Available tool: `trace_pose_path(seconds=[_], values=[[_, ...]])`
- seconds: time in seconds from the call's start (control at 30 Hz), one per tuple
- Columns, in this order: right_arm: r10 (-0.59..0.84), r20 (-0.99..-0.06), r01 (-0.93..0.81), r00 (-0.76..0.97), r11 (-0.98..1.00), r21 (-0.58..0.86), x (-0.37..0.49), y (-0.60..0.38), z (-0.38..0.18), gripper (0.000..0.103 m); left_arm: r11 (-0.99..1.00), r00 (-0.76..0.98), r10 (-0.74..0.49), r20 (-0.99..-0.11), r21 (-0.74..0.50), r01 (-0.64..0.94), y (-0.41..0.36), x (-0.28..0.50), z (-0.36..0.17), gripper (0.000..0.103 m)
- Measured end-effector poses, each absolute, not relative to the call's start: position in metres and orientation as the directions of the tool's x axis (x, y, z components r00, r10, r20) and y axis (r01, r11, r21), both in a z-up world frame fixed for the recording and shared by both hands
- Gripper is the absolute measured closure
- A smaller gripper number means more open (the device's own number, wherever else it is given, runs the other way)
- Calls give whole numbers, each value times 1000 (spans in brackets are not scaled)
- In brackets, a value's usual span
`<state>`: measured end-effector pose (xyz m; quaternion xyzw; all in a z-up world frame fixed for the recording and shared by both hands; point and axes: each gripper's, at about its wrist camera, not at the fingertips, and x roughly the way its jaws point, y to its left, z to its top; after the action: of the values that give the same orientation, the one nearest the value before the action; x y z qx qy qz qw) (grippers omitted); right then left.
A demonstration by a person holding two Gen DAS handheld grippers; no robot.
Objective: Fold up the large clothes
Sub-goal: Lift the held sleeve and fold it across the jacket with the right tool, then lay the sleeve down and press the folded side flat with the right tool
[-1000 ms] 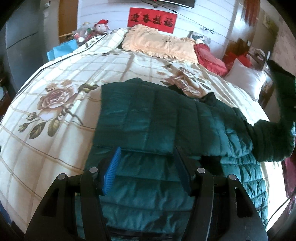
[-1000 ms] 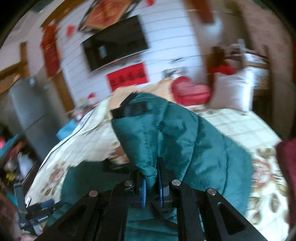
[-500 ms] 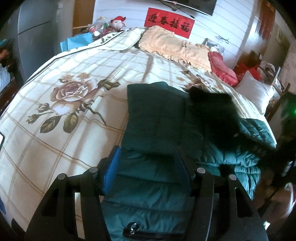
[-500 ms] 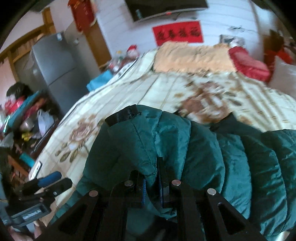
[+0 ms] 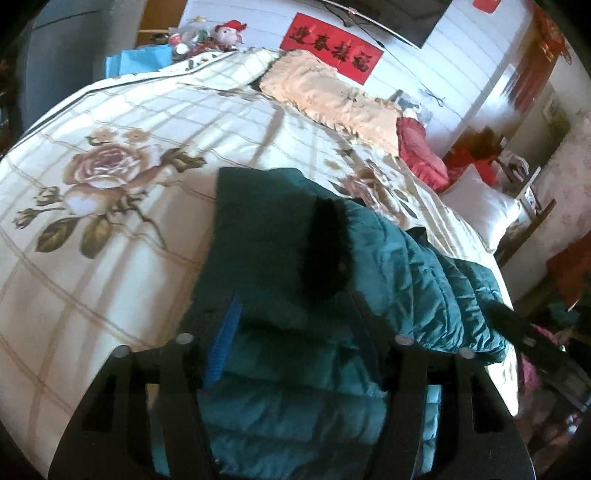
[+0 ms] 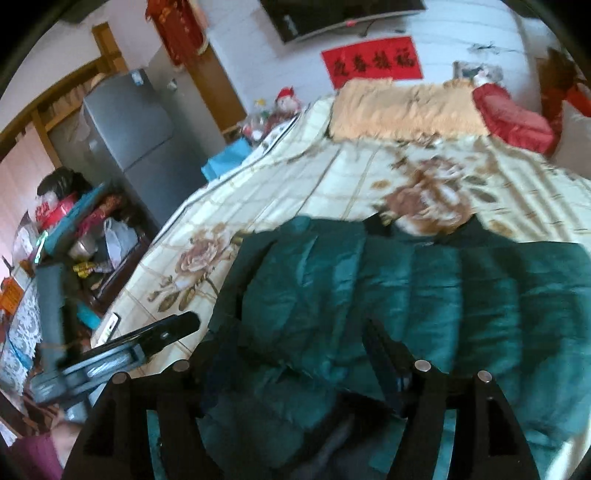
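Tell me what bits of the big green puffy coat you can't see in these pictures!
- Teal quilted puffer jacket: its near end is covered by the left gripper in the left wrist view.
- Jacket's right part: cut off by the right wrist picture's edge.
- Underside: hidden against the floral checked bedspread.
- Right gripper: fingertips blurred.

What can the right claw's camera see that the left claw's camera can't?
Only the right camera shows the grey fridge, the cluttered shelf beside it, and the left claw reaching in from the side.

Only the left camera shows the white pillow at the bed's far corner and the black furry trim lying on the coat.

Both show the green puffy coat spread on the flowery bedspread, the tan pillow, the red pillow, the red banner on the wall and the stuffed toy. The right claw is open over the coat.
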<state>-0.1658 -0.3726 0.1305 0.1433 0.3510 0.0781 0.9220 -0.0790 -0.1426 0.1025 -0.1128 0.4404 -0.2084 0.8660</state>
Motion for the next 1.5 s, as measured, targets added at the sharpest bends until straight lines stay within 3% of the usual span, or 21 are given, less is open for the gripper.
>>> trace_pose_path(seconds=[0.43, 0.8, 0.83, 0.87, 0.97, 1.3, 1.5], values=[[134, -591, 85, 795, 941, 328, -252, -446, 147, 33, 914, 506, -391, -769, -262, 308, -207, -68, 82, 32], [102, -599, 161, 795, 915, 370, -274, -471, 140, 33, 909, 507, -401, -763, -262, 324, -216, -65, 79, 32], [101, -599, 164, 794, 914, 371, -275, -472, 140, 33, 907, 517, -404, -755, -258, 332, -216, -66, 80, 38], [99, -599, 166, 794, 914, 371, -276, -471, 139, 33, 907, 528, -405, -746, -252, 338, -216, -67, 82, 53], [94, -600, 173, 795, 912, 372, -275, -473, 139, 33, 896, 541, -426, -725, -255, 364, -216, -68, 90, 81], [49, -596, 225, 801, 899, 377, -260, -476, 140, 33, 900, 623, -429, -655, -248, 359, -168, -62, 134, 86], [-2, -657, 269, 754, 913, 306, -216, -467, 123, 33, 934, 588, -346, -732, -211, 287, -149, -43, 96, 86]])
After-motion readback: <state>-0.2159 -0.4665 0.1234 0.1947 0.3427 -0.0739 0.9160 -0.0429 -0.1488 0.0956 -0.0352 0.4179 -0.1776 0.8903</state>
